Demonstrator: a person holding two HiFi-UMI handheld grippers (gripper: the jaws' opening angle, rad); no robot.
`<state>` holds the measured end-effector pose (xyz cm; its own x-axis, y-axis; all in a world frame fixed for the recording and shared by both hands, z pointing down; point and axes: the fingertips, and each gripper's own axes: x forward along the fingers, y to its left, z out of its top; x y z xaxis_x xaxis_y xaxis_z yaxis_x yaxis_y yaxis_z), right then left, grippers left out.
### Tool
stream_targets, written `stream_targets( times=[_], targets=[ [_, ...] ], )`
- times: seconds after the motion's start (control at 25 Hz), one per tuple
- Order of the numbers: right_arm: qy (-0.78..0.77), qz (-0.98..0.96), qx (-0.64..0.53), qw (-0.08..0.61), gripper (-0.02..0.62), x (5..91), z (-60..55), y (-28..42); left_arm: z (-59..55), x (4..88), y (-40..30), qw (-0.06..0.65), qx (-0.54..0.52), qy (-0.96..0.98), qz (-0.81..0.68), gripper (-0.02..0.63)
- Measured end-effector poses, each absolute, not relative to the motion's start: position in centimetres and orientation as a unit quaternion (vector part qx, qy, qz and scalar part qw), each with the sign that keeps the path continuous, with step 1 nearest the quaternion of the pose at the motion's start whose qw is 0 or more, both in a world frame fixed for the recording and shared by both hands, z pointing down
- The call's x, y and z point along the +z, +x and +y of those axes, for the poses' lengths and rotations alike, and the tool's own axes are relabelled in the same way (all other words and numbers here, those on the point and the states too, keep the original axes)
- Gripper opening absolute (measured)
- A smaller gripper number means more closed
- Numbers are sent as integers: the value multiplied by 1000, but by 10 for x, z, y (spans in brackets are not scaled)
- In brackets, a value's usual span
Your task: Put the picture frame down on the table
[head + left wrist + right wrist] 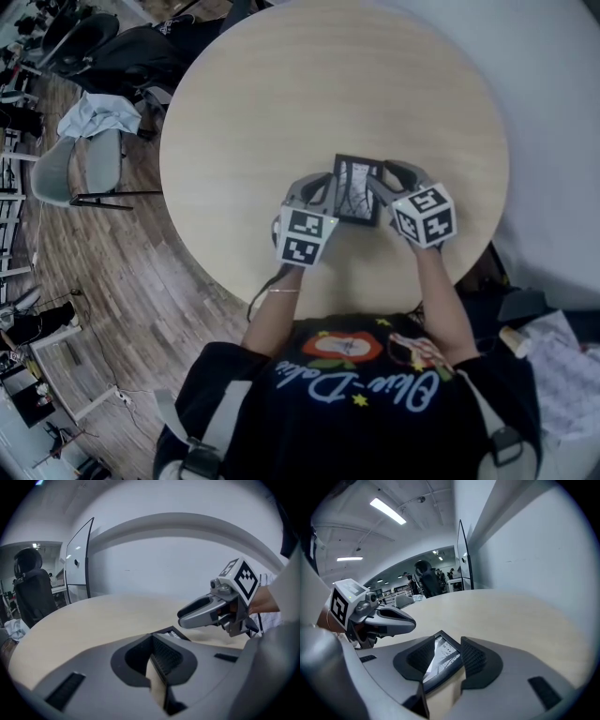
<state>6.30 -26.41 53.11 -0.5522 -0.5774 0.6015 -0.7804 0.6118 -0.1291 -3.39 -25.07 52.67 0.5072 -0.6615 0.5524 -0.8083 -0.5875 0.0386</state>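
I read the right fingers (pixel 480 660) clamped on the picture frame (pixel 355 189) at its right edge, long side pointing away across the tabletop (pixel 328 94); left fingers (pixel 166 656) slightly parted, empty, just beside its left edge.

The round pale wood-grain table (pixel 281 84) has a smooth, matt top with a fine, even grain. The black rectangular picture frame (pixel 440 663) has a matt dark border round a glossy pane that throws back light. The left gripper (pixel 153 644) and the right gripper (pixel 449 643) are moulded grey plastic, smooth and matt, with black ribbed pads (pixel 474 657). Their marker cubes (pixel 424 216) carry flat black-and-white print. The brown plank floor (pixel 122 281) has a slight sheen.
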Motion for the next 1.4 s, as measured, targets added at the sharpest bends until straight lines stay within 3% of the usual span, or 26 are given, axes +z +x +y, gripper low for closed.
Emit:
stream_targets(
  times=[0.16, 0.36, 0.92, 1.4],
  targets=[
    [404, -865, 170, 244, 53, 511, -257, 64, -242, 506, -34, 135, 229, 861, -433, 0],
    [409, -878, 143, 203, 1, 480, -249, 64, -233, 479, -32, 113, 204, 867, -440, 0],
    [422, -893, 104, 120, -2, 409, -217, 67, -215, 405, -25, 47, 153, 880, -448, 0],
    [418, -900, 80, 98, -2, 389, -207, 62, -201, 400, -22, 42, 143, 884, -444, 0]
  ],
)
